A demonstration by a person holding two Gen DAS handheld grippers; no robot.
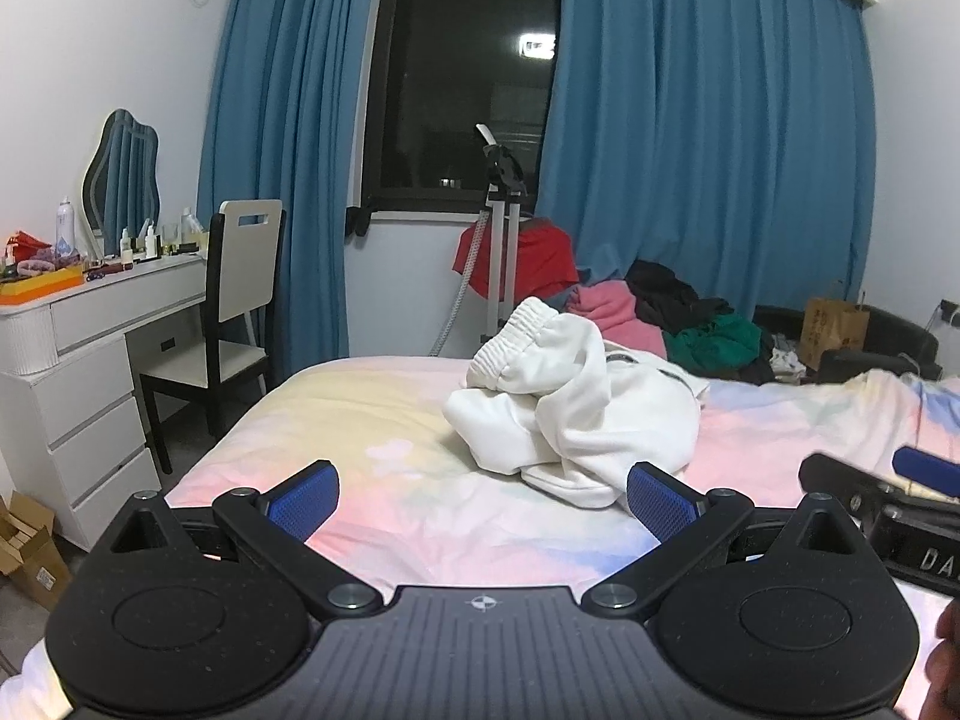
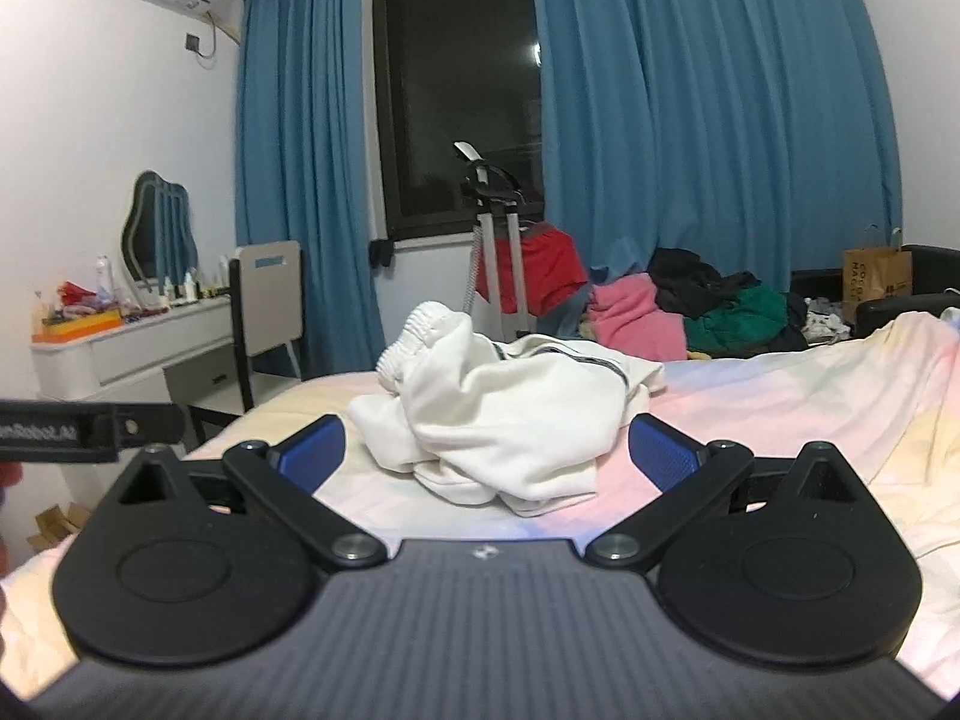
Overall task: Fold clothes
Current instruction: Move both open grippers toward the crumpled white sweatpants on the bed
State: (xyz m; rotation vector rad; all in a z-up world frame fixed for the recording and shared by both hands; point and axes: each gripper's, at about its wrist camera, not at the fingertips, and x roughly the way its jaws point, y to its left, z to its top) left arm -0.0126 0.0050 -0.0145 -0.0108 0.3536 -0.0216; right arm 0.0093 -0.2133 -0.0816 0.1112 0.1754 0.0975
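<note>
A crumpled white garment (image 1: 564, 402) with an elastic waistband and a dark side stripe lies in a heap on the pastel bedspread (image 1: 372, 420). My left gripper (image 1: 480, 498) hovers just short of its near edge, jaws wide open, nothing between them. In the right wrist view the same white garment (image 2: 510, 408) lies directly ahead. The right gripper (image 2: 489, 450) is open too, with the heap's near edge between its blue pads (image 2: 663, 450), which stand apart from the cloth. Part of the right gripper (image 1: 900, 480) shows at the left view's right edge.
A pile of pink, black and green clothes (image 1: 678, 318) sits beyond the bed near blue curtains. A garment steamer stand (image 1: 501, 240) carries a red garment. A white dresser (image 1: 90, 360) and chair (image 1: 234, 312) stand left. A paper bag (image 1: 837, 324) sits far right.
</note>
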